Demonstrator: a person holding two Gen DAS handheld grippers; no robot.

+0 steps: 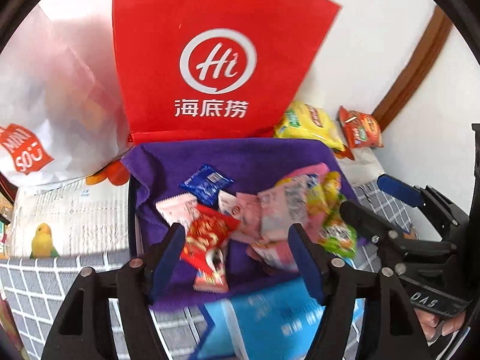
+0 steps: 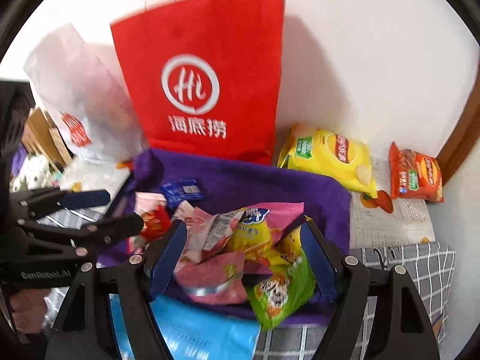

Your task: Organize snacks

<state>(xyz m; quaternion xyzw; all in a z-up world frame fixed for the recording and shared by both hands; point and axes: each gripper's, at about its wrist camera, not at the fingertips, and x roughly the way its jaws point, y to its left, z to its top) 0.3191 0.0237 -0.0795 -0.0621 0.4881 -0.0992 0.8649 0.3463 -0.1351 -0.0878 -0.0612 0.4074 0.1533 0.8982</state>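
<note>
Worktop (image 2: 420,273): grey checked cloth, newspaper at your far side, white wall behind.
Purple towel (image 2: 270,180): one, centre, carrying the snack packets (image 2: 240,240) heaped.
Bags: one red bag (image 2: 204,75), one white bag (image 2: 78,90), far.
Crisp packets: one yellow packet (image 2: 330,156), one orange packet (image 2: 415,177), far right.
Left tongs (image 1: 237,258): wide, empty.
Right tongs (image 2: 249,258): wide, empty.

Snack packets (image 2: 240,246) crowd the purple cloth (image 2: 270,180); the red bag (image 2: 204,75) walls its far side; the near side lies open.

Red tote bag (image 1: 210,60), white paper bag (image 1: 54,96) behind purple towel (image 1: 240,156); checked cloth (image 1: 36,285).
</note>
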